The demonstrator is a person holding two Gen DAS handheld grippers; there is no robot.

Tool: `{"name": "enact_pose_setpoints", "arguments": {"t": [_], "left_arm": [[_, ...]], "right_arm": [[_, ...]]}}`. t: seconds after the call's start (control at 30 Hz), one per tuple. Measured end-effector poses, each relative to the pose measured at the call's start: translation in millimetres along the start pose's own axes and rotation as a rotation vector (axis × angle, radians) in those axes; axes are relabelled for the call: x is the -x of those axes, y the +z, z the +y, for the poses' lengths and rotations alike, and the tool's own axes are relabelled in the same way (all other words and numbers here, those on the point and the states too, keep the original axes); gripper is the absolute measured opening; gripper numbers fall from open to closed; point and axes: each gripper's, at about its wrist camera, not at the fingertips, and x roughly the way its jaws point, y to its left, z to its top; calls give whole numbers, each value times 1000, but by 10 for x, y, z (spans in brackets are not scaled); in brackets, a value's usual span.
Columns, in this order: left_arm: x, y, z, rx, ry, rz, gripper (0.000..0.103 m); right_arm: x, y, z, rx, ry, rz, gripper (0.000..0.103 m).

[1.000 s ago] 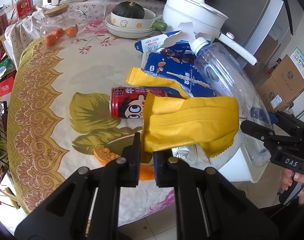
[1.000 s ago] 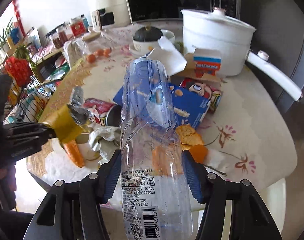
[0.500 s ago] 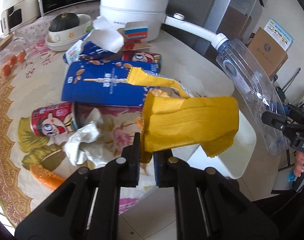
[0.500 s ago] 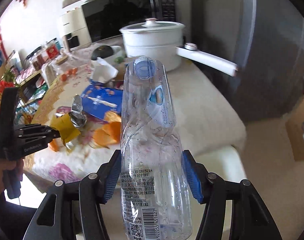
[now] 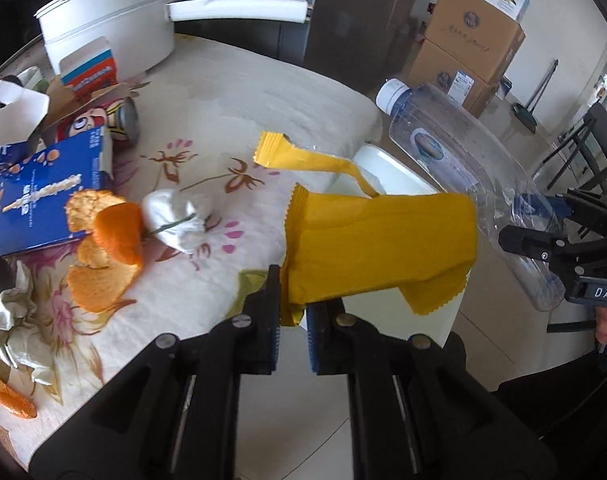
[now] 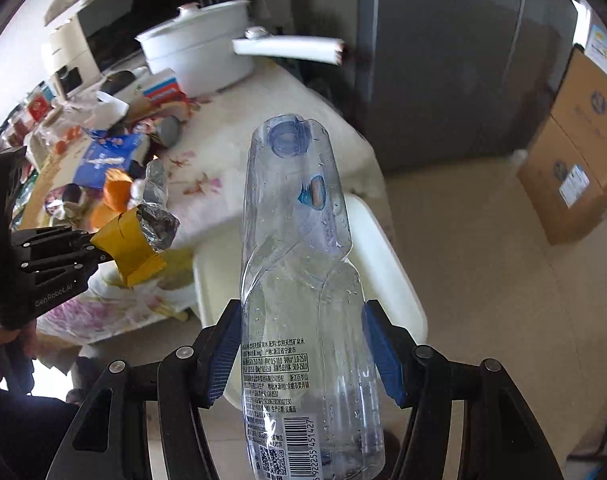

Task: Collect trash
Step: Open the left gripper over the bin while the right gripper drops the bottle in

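Trash in both grippers, held over the white bin [image 6: 387, 264] beside the table [image 5: 263, 92]

The left gripper [image 5: 292, 312] pinches one end of a yellow wrapper [image 5: 379, 248] so it hangs free of the table; the right gripper [image 6: 303, 356] clamps a crushed clear bottle [image 6: 299, 264] by its body, cap pointing away, likely to drop it in. Farther back on the table lie orange peel [image 5: 103, 248], tissue [image 5: 175, 220], a blue box [image 5: 43, 196] and a white pot [image 5: 107, 12]
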Motion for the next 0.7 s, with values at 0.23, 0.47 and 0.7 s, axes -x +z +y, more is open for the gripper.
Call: {"name": "enact_pose_setpoints", "arguments": {"t": [0.23, 0.47, 0.7], "left_arm": [[-241, -45, -198, -75, 48, 10, 13], [-204, -51, -201, -93, 129, -29, 80], [-129, -62, -75, -66, 149, -13, 88]], "right_arm": [[-165, -192, -270, -36, -32, 87, 62], [-278, -256, -375, -64, -40, 128, 62], [-474, -194, -329, -63, -31, 187, 63]]}}
